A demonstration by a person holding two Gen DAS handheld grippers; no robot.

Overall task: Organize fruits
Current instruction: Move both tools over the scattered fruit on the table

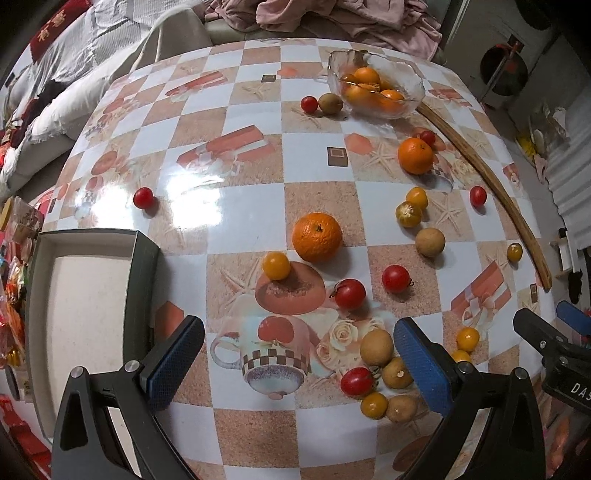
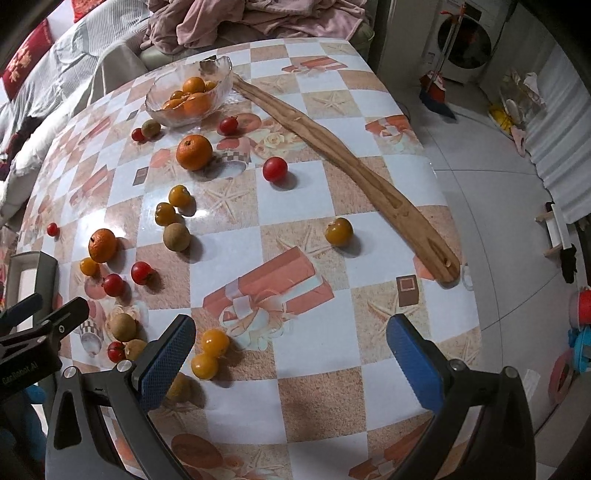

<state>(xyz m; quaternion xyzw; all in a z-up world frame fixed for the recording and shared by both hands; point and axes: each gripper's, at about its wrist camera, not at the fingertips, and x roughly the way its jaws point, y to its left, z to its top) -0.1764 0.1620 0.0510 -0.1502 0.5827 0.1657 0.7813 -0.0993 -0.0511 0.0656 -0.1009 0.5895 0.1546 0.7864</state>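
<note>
Fruits lie scattered on a checked tablecloth: an orange [image 1: 317, 237] mid-table, another orange [image 1: 415, 155] farther right, several red tomatoes such as one [image 1: 349, 293], yellow tomatoes such as one [image 1: 276, 265], and brown round fruits such as one [image 1: 376, 347]. A glass bowl [image 1: 412, 75] at the far side holds several oranges; it also shows in the right wrist view [image 2: 218, 68]. My left gripper [image 1: 299, 363] is open and empty above the near table. My right gripper [image 2: 291, 356] is open and empty, with two yellow tomatoes [image 2: 209, 352] by its left finger.
An empty grey box [image 1: 142, 266] sits at the table's left edge. A long wooden tray [image 2: 332, 144] runs along the right side. A sofa with pink clothes [image 1: 332, 18] is behind the table. The floor [image 2: 498, 147] drops away on the right.
</note>
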